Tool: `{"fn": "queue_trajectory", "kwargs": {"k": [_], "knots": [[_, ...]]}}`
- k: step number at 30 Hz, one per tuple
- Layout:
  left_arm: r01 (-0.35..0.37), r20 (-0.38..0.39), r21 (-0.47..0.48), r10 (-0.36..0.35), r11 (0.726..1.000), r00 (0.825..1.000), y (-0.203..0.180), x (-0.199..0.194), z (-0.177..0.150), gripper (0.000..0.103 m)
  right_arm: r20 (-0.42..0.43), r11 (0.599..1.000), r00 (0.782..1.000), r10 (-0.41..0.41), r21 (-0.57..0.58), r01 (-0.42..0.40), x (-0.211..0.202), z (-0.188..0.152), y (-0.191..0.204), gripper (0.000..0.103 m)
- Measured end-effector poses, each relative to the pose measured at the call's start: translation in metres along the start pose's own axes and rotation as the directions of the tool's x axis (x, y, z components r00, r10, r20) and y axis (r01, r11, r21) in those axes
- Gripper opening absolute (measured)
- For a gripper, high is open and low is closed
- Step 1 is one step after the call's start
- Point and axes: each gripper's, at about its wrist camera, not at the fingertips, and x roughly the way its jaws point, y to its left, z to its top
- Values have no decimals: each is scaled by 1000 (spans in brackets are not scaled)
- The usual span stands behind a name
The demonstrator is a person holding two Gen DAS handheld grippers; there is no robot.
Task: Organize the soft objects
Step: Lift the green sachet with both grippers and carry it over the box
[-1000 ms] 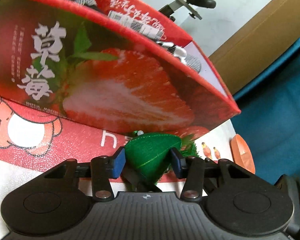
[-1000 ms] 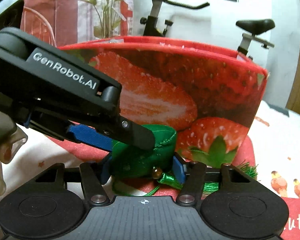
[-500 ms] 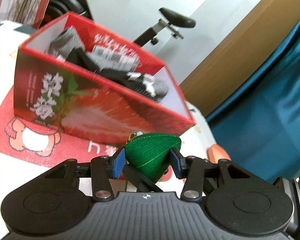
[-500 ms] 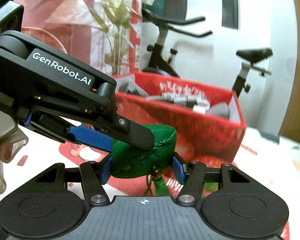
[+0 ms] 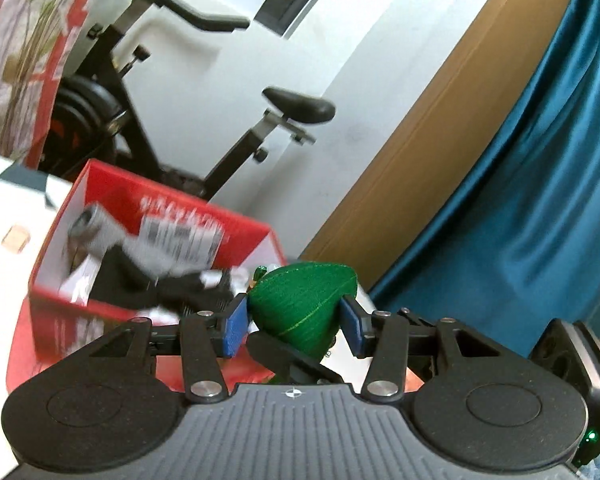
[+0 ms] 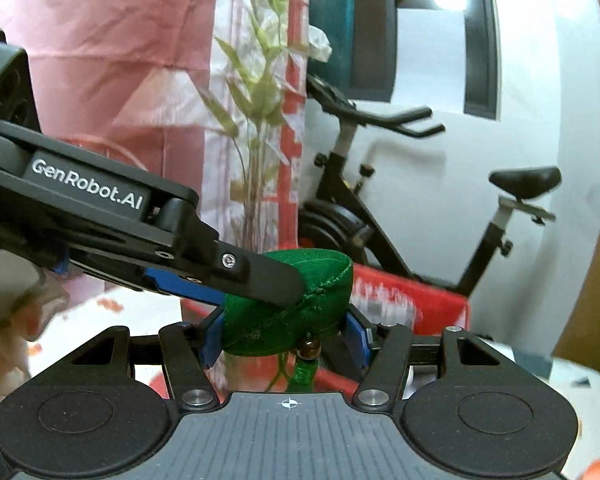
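Observation:
Both grippers are shut on one green fabric pouch [image 5: 304, 300], held in the air. My left gripper [image 5: 294, 320] pinches it between blue pads; in the right wrist view the left gripper's fingers [image 6: 260, 276] cross over the pouch [image 6: 296, 304] from the left. My right gripper [image 6: 286, 336] clamps the same pouch, with a bead and green tassel [image 6: 306, 364] hanging below. The red strawberry box [image 5: 148, 248] sits below and beyond, open-topped, holding grey, black and white socks [image 5: 140, 252]. It also shows in the right wrist view [image 6: 412, 300].
An exercise bike [image 6: 380, 200] stands behind the box by a white wall. A potted bamboo plant [image 6: 256, 120] and pink-and-white sheeting [image 6: 100, 60] are at the left. A blue curtain [image 5: 520, 200] and brown door frame [image 5: 420, 140] are at the right.
Both grippers have lifted the green pouch together, from beside the box's front wall on the mat to above the box's rim. The box's inside now shows from above.

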Motion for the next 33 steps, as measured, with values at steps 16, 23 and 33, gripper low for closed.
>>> {"fn": "queue_trajectory", "kwargs": {"k": [16, 23, 33], "knots": [[-18, 107, 100, 7, 995, 994, 11, 4, 75, 52, 9, 994, 998, 57, -96, -56, 61, 92, -4, 55], [-6, 61, 91, 0, 996, 998, 43, 27, 78, 52, -54, 989, 996, 72, -122, -78, 112, 79, 1, 55], [6, 13, 38, -6, 999, 1000, 81, 83, 105, 52, -115, 995, 991, 62, -76, -71, 178, 73, -37, 55]]}}
